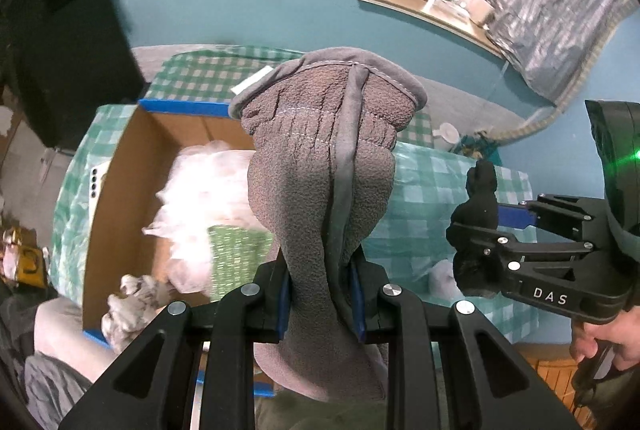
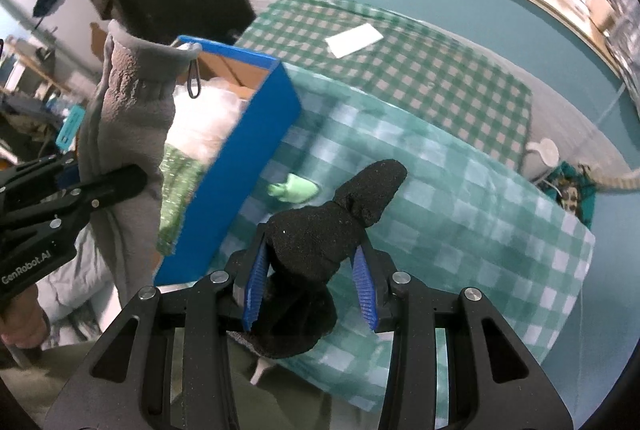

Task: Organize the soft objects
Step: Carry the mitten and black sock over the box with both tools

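- Our left tool [image 1: 322, 304] is clamped on a grey glove [image 1: 324, 166], its blue pads pinching the fleece low down while the cuff stands up in front of the lens.
- Our right tool [image 2: 310, 280] is clamped on a black glove [image 2: 320, 234]; the blue pads [image 2: 253, 290] press its bunched body and one dark finger pokes out ahead.
- Behind the grey glove we see an open box [image 1: 132, 166] with blue outer walls, holding white fluffy stuffing [image 1: 200, 186] and a green knit piece [image 1: 236, 254].
- The box rests on a bed under a green checked cover [image 2: 460, 198]; a small pale-green item [image 2: 296, 188] lies on the cover just beside the box.
- A white card [image 2: 354, 40] lies farther back on the bed.
- A hand [image 1: 604, 340] grips the right tool's handle.
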Demonstrator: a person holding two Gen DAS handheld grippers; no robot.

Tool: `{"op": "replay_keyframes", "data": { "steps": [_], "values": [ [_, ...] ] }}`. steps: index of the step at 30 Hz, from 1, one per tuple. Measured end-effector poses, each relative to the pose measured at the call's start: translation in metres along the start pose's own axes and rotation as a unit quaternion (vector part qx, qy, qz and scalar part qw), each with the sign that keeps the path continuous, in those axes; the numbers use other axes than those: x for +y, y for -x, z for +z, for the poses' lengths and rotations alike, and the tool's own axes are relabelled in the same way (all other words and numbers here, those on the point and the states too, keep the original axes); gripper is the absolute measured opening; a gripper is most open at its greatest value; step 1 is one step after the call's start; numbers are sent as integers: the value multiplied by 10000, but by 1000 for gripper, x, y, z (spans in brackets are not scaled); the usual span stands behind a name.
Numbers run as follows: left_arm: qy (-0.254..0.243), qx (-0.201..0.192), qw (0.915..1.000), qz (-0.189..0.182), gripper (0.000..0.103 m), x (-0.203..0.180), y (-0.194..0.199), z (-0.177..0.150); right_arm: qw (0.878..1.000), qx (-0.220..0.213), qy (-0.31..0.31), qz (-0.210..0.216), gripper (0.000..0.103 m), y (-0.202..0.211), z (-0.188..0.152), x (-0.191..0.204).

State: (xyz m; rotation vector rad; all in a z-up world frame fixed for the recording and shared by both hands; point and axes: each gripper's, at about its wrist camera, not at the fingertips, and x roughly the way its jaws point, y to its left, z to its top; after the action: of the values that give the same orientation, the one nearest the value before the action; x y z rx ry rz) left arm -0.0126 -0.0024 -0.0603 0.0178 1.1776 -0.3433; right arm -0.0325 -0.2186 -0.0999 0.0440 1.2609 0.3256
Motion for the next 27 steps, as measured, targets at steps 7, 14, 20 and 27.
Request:
{"op": "replay_keyframes", "data": {
  "steps": [7,14,20,27],
  "values": [
    [316,-32,9993,211,24,32,7,-4,9990,57,389,197,39,-17,21,33],
    [613,24,9974,379,24,62,5,-12,9964,172,741,371,39,-35,36,64],
    [749,98,9960,485,25,83,-1,-17,9935,316,972,504,39,-52,42,91],
    [913,176,9941,564,25,111,-12,-19,9908,519,1085,625,39,-74,48,115]
  ]
}}
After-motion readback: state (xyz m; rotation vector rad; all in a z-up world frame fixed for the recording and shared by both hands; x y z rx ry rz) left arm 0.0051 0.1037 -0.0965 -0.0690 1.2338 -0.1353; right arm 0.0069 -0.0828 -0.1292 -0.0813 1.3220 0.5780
